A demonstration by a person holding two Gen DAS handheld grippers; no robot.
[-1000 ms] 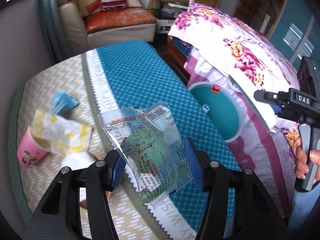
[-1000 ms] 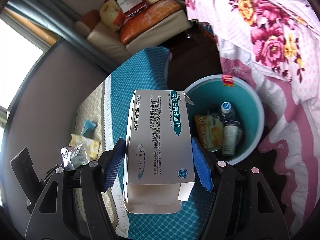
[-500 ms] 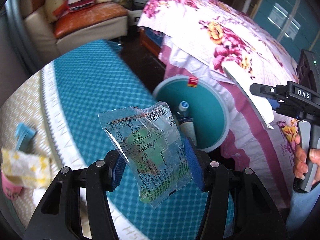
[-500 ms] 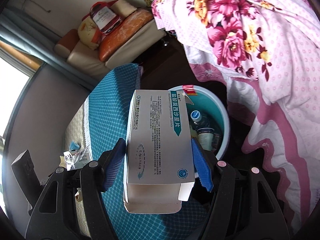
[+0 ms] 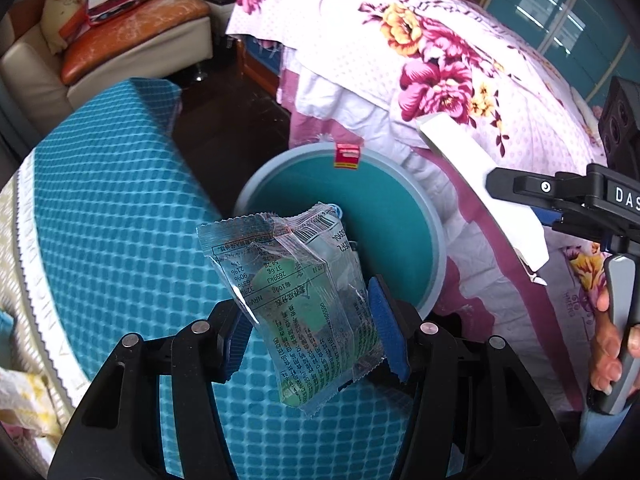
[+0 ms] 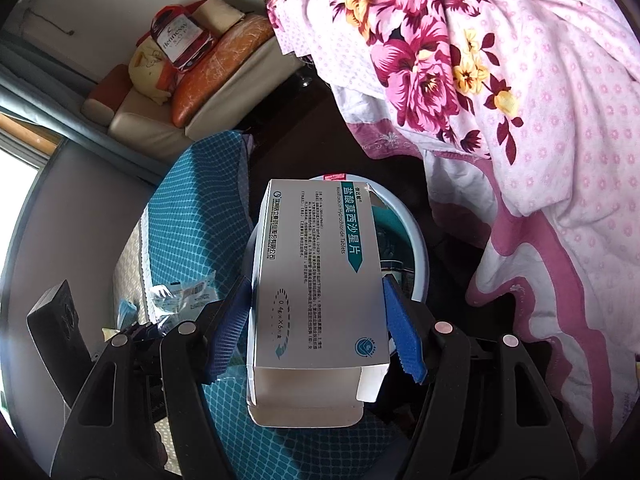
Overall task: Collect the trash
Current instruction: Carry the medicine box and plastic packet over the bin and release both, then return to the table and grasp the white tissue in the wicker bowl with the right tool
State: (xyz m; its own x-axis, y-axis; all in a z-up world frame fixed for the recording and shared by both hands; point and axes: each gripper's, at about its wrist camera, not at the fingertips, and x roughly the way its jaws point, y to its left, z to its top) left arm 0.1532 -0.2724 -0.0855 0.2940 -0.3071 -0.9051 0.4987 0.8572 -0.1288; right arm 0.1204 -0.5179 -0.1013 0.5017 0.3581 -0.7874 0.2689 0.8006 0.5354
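My left gripper (image 5: 310, 332) is shut on a clear plastic wrapper (image 5: 296, 300) with green print, held in the air just in front of the teal trash bin (image 5: 400, 216). My right gripper (image 6: 316, 328) is shut on a white medicine box (image 6: 320, 272) with one end flap open, held above the same bin (image 6: 416, 248), which it mostly hides. The box (image 5: 480, 184) and right gripper also show at the right of the left wrist view. The wrapper (image 6: 180, 296) shows at the left of the right wrist view.
The bin stands on dark floor between a teal-covered mattress (image 5: 112, 208) and a bed with a pink floral quilt (image 5: 460, 80). A cream sofa (image 5: 120, 40) with cushions is at the back. More litter (image 5: 20, 396) lies at the mattress's left edge.
Both grippers have swung from over the mattress towards the bin, which now looks larger and closer in both views. Both grips are unchanged.
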